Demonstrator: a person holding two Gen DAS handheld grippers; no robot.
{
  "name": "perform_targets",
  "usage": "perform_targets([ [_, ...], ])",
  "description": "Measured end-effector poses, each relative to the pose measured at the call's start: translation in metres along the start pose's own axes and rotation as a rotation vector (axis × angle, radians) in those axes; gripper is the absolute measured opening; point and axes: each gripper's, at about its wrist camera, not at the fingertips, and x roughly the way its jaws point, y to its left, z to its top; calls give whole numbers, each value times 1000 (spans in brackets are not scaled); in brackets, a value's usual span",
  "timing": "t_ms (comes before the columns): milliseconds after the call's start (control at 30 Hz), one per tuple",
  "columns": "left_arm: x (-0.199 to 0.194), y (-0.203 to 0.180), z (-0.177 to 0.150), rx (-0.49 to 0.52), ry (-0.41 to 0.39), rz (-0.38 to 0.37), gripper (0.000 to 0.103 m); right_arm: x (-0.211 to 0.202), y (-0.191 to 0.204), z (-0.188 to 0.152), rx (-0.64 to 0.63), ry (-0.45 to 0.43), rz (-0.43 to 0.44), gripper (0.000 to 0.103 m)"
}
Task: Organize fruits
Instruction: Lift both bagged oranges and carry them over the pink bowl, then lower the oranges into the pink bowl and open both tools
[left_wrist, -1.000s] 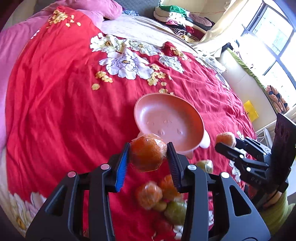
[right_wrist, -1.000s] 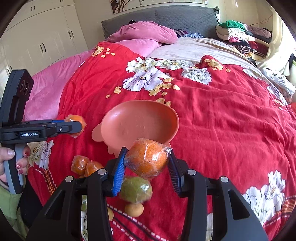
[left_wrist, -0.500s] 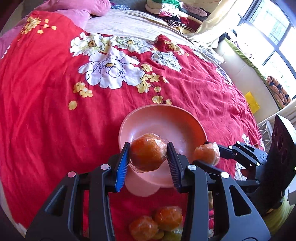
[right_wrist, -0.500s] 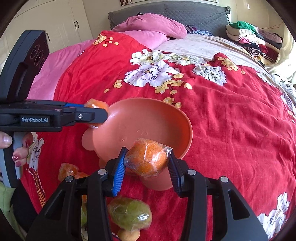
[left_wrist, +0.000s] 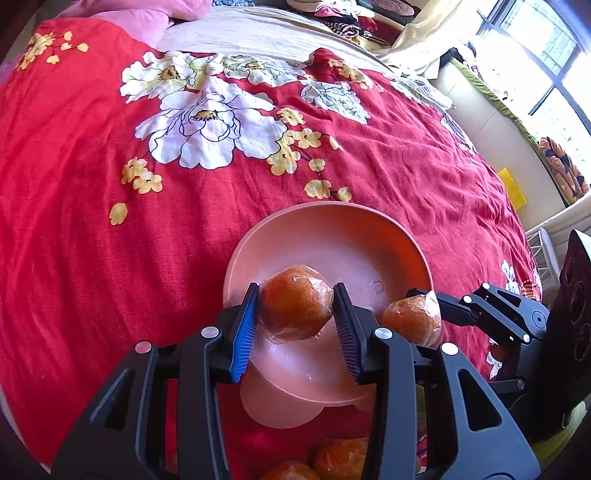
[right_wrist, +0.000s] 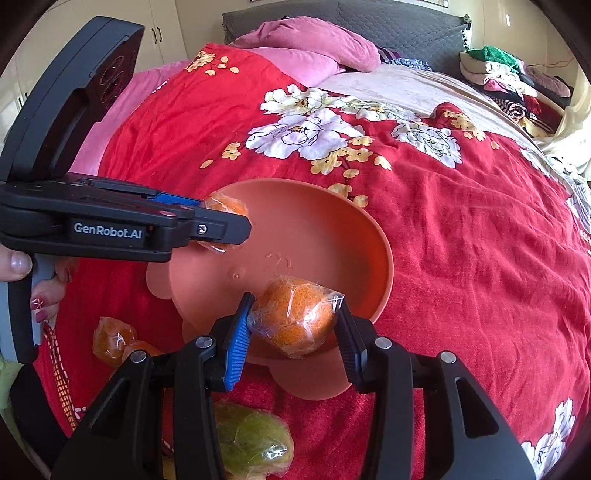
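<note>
Left wrist view: the left gripper (left_wrist: 295, 325) has its jaws narrowed onto a plastic-wrapped orange (left_wrist: 295, 308), pinched on both sides at its widest part so it cannot roll out. The fruit hangs over the inside of the pink bowl (left_wrist: 280, 236), which sits on the red floral bedspread (left_wrist: 92, 221); holding it there looks like a set-up for a drop into the bowl. The right gripper (left_wrist: 428, 306) reaches in from the right with a second wrapped orange (left_wrist: 412, 321) at the bowl's near right rim. More wrapped oranges (left_wrist: 332, 461) lie on the bedspread below the bowl, not yet sorted. A second ago the bowl lay well ahead of the held orange, with the loose fruit directly under the jaws; now the orange is over the bowl's basin and the loose fruit has slid to the bottom edge.

Right wrist view: the right gripper (right_wrist: 293, 321) holds its wrapped orange (right_wrist: 295, 317) between narrowed jaws, the plastic bunched against the right pad, over the bowl's near wall (right_wrist: 369, 258). The left gripper (right_wrist: 225, 225), gripped by a hand (right_wrist: 37, 288), comes in level from the left with its orange (right_wrist: 223, 206) over the far left rim. A wrapped green fruit (right_wrist: 251, 443) and loose oranges (right_wrist: 110, 338) wait on the bedspread. Earlier this gripper's orange sat short of the bowl and the left gripper stood clear of it; both now overlap the bowl.
</note>
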Motion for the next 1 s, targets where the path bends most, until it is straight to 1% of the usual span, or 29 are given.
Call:
perform_targets([
  [333,5,-4,2,12,9,14,32,0,2,0,-5,-2,2,45],
  [400,8,-5,3,12,18,12,32,-3,3,-1,-3,-10,4,49],
  [600,11,-6,3,11,22,16,32,-16,2,-5,10,-26,9,54],
  [867,7,-9,2,11,17,25,40,-30,-1,-8,29,-43,3,59],
  [1000,6,-11,1,13,15,30,41,-33,-1,-10,37,-48,4,61],
])
